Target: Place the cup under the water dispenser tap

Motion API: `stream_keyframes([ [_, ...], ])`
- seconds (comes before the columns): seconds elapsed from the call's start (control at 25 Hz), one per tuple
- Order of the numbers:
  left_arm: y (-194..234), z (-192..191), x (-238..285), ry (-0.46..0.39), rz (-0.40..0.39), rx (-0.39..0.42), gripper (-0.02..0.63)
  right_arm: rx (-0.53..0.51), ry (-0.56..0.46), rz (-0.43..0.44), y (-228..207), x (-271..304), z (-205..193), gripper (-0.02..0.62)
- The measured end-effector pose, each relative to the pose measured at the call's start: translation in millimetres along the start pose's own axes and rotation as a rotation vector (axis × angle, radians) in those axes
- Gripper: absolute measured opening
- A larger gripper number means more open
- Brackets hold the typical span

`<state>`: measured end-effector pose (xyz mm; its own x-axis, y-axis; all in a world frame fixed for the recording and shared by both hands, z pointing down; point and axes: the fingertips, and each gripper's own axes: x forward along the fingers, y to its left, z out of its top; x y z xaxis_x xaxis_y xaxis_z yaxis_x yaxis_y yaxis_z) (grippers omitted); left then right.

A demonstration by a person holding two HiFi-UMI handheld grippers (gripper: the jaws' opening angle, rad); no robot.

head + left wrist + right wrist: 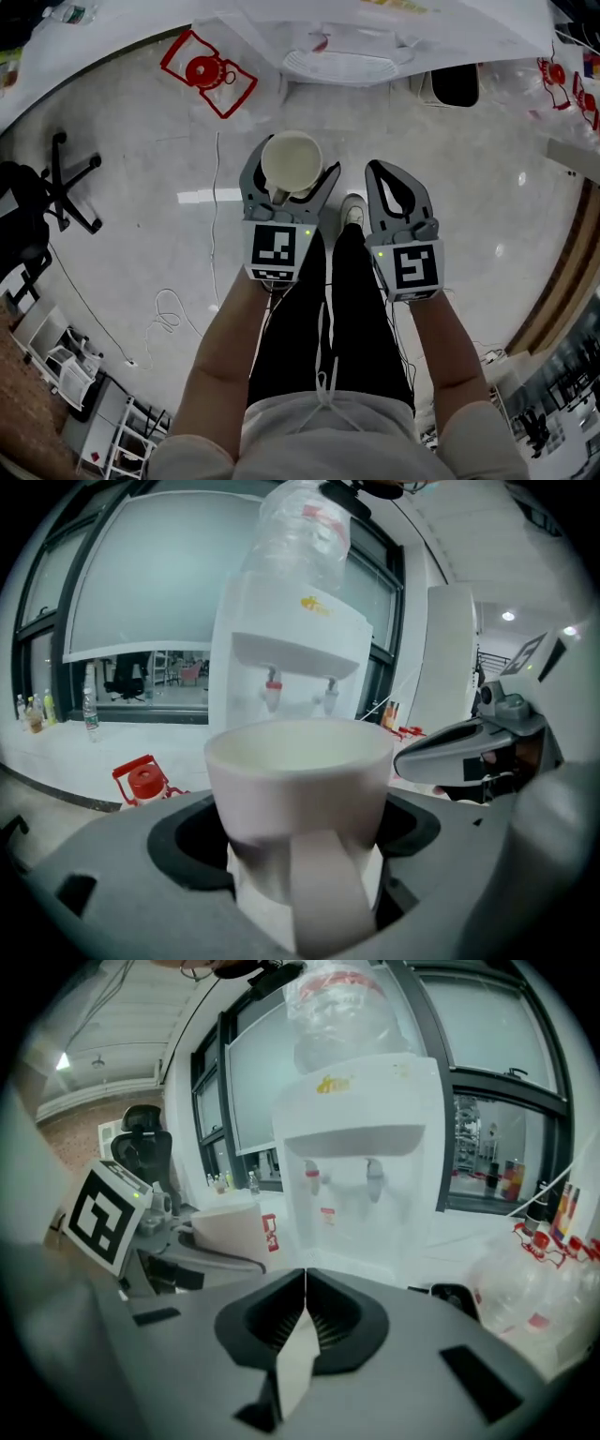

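Observation:
An empty white cup (292, 162) sits upright between the jaws of my left gripper (289, 178), which is shut on it. In the left gripper view the cup (298, 799) fills the middle, its handle toward the camera. Ahead stands a white water dispenser (295, 644) with two taps (300, 694) and a clear bottle (302, 532) on top. My right gripper (397, 180) is beside the left one, shut with nothing in it; its jaws meet in the right gripper view (304, 1288). The dispenser (361, 1152) is also in front of it, and the cup (228, 1227) shows at left.
A red bottle cap in a red frame (206, 71) lies on the floor to the left. An office chair base (66, 183) stands at far left. Cables (169, 309) trail over the floor. The person's black-trousered legs (337, 309) are below the grippers. Clear plastic bottles (539, 1288) lie right of the dispenser.

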<state>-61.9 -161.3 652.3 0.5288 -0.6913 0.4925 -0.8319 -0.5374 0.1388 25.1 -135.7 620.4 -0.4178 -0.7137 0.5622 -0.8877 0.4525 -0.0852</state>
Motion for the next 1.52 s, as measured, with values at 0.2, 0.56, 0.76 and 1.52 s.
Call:
stream_keyframes([
  [0.2, 19, -12, 47, -0.017, -0.016, 0.053, 0.462, 0.040, 0.006, -0.025, -8, 29, -24, 0.026],
  [0.56, 52, -12, 116, -0.046, -0.014, 0.093, 0.462, 0.050, 0.015, -0.089, -31, 65, -34, 0.026],
  [0.76, 70, -4, 144, -0.061, 0.022, 0.100, 0.462, 0.032, 0.033, -0.113, -38, 73, -31, 0.026],
  [1.52, 71, -4, 184, -0.144, 0.082, 0.192, 0.462, 0.077, 0.098, -0.136, -53, 72, -54, 0.026],
])
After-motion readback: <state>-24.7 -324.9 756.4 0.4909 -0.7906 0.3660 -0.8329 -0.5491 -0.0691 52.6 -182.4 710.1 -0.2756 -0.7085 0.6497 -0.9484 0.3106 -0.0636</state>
